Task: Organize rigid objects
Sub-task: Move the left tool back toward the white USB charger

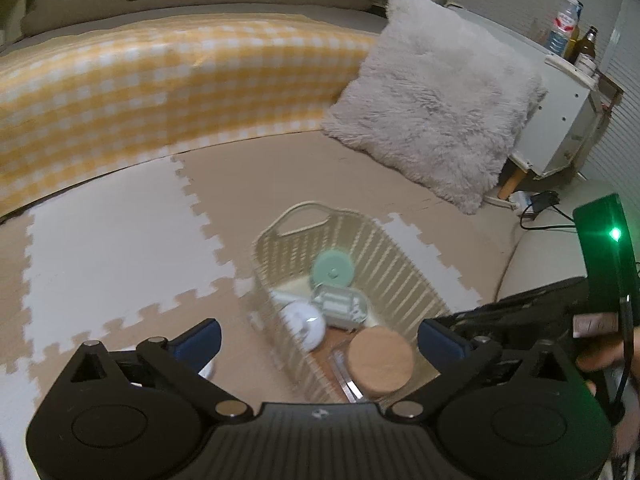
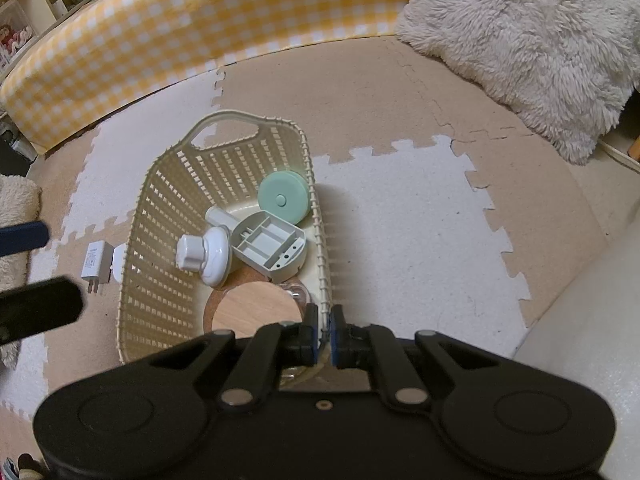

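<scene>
Off to your left a white plug-in charger (image 2: pixel 95 265) lies on the foam floor mat just outside the cream slatted plastic basket (image 2: pixel 168 216), your left tool (image 1: pixel 316 342) gapes wide and empty above it, while your right tool (image 2: pixel 325 334) pinches the basket's near rim, seemingly to steady it.

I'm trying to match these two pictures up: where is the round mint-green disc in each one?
Left wrist view: the mint-green disc leans at the basket's far end, centre of picture.
Right wrist view: the disc leans against the basket's right wall, just above centre.
Shared landmark: the cream basket's handle.
</scene>
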A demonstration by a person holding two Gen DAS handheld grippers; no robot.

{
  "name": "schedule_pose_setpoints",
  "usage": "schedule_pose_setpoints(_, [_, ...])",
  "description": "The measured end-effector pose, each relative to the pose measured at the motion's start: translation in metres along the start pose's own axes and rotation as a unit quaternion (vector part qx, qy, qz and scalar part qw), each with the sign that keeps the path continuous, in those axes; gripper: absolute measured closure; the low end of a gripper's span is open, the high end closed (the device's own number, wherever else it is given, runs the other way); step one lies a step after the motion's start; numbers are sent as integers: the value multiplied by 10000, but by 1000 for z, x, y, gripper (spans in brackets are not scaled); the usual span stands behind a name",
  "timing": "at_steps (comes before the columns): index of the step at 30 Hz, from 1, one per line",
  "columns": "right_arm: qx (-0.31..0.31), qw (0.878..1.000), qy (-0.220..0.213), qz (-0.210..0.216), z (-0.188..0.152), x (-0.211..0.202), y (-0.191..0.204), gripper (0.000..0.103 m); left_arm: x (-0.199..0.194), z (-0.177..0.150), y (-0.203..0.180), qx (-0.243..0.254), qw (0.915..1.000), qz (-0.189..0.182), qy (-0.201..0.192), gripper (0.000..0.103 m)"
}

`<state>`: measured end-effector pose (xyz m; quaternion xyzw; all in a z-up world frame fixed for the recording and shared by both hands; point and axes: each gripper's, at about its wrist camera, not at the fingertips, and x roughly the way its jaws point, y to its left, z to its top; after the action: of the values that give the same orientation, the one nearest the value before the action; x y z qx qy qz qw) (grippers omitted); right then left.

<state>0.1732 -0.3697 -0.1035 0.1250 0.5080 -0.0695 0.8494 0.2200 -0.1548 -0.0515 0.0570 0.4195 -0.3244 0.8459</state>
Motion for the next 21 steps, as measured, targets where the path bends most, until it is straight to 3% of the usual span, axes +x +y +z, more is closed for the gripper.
schedule_pose_setpoints(10, [-18,10000,-1,-13,0,0,0,97,-20,-27,44,-304,9985,448,35,0])
schedule_pose_setpoints(16, [-28,10000,-12,-21,0,0,0,97,-6,-46,73,-497,9943,934,129,0])
schedule_pose_setpoints(21, [-21,10000,-16,-23,0,0,0,97,11,-53,94,-724,9913,1073,250,0])
